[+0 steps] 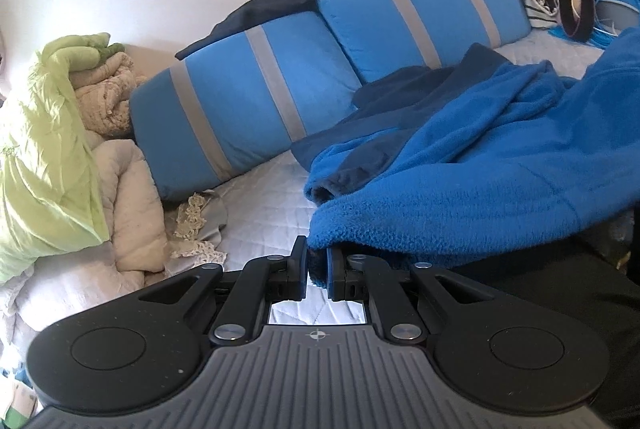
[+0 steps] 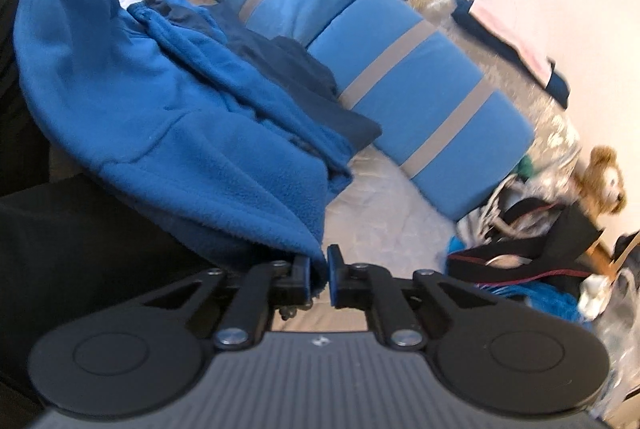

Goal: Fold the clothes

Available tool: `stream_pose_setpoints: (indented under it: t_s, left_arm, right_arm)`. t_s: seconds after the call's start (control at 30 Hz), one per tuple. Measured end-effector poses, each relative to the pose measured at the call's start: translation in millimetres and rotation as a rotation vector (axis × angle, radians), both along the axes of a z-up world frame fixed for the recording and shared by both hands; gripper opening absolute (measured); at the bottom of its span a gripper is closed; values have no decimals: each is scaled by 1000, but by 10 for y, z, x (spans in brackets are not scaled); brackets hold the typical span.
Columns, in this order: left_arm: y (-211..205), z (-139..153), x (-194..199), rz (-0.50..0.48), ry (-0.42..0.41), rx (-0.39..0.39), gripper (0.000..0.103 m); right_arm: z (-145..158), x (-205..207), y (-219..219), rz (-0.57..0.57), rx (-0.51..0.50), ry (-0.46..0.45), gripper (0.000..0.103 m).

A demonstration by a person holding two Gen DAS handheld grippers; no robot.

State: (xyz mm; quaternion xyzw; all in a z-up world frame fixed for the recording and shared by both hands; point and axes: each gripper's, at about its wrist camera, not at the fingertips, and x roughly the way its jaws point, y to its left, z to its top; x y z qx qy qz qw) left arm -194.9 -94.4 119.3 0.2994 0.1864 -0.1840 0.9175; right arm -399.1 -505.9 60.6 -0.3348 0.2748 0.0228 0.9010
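Item: blue fleece garment (image 1: 460,165), heaped on the bed (image 1: 264,205) before two striped cushions (image 1: 248,101); soft, light, floppy, likely non-slip; best held at hem corners; left gripper (image 1: 317,269) and right gripper (image 2: 319,275) each pinch one edge, nearly closed.

2 blue cushions (image 1: 248,101) (image 1: 424,5) with grey stripes, 1 blue fleece garment (image 1: 460,165), 1 teddy bear (image 2: 604,177), 1 green cloth (image 1: 44,157), 2 grippers (image 1: 317,265) (image 2: 319,269).
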Motion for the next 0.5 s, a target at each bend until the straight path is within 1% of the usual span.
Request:
stream_pose_setpoints:
  t_s: [0.07, 0.1, 0.3, 0.5]
  left_arm:
    - [11, 14, -39, 4, -17, 14, 9]
    - [14, 23, -75, 3, -39, 30, 9]
    - [14, 100, -315, -55, -236, 171, 9]
    - [14, 221, -406, -68, -341, 230, 8]
  right_arm:
    - [66, -4, -15, 1, -34, -25, 18]
    - [100, -15, -22, 5, -53, -43, 18]
    - [356, -80, -55, 23, -136, -136, 16]
    - [606, -112, -40, 58, -185, -200, 16]
